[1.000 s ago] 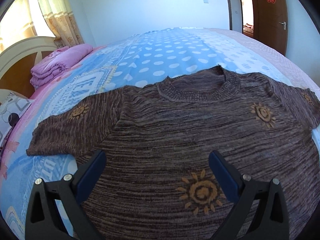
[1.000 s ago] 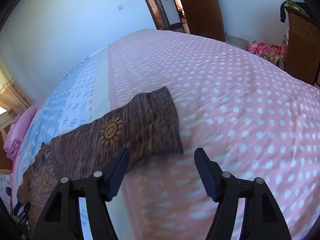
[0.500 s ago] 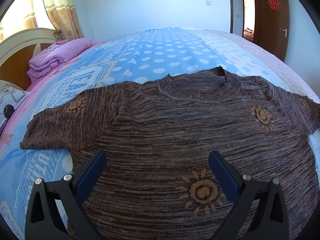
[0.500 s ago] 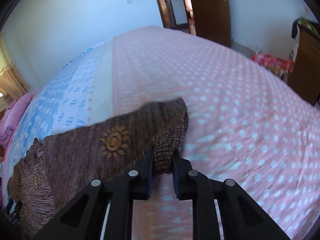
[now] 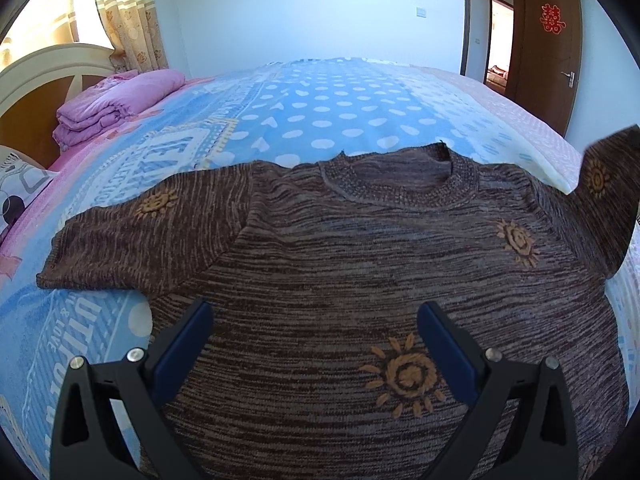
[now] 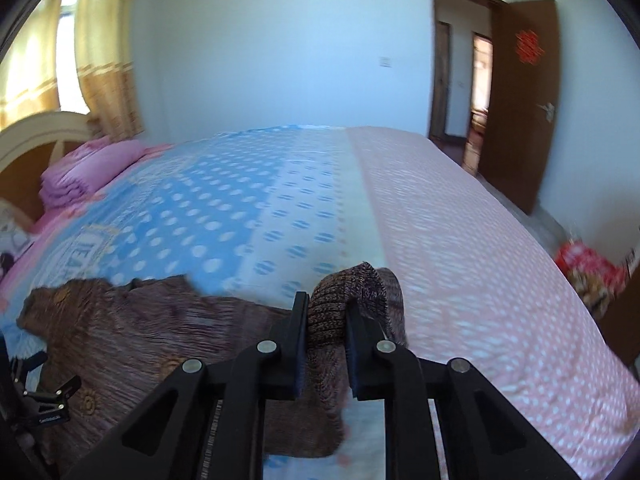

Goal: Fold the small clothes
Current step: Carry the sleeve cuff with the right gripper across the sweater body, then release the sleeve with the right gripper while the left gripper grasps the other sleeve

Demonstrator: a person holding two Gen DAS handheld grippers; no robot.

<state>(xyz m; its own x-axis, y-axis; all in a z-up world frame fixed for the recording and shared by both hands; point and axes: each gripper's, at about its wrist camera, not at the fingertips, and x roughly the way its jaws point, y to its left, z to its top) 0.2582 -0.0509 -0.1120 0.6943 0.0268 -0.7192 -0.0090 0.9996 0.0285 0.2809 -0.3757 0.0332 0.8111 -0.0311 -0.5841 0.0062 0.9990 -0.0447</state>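
Observation:
A small brown knit sweater [image 5: 360,264] with orange sun motifs lies flat on the bed, neck away from me. Its left sleeve [image 5: 132,240] lies spread out. My left gripper [image 5: 314,316] is open and empty, hovering over the sweater's lower body. My right gripper [image 6: 326,312] is shut on the cuff of the right sleeve [image 6: 344,300] and holds it lifted off the bed. That raised sleeve shows in the left wrist view [image 5: 604,188] at the far right. The sweater body [image 6: 140,328] lies to the left in the right wrist view.
The bed has a blue dotted cover [image 5: 320,112] and a pink dotted part [image 6: 460,220]. A folded pink quilt [image 5: 112,100] and the headboard [image 5: 36,80] are at the left. An open brown door [image 5: 548,40] is on the right. Red things [image 6: 588,272] lie on the floor.
My right gripper shut on the right sleeve's cuff, lifted it off the bed and swung left. My left gripper stayed open over the sweater.

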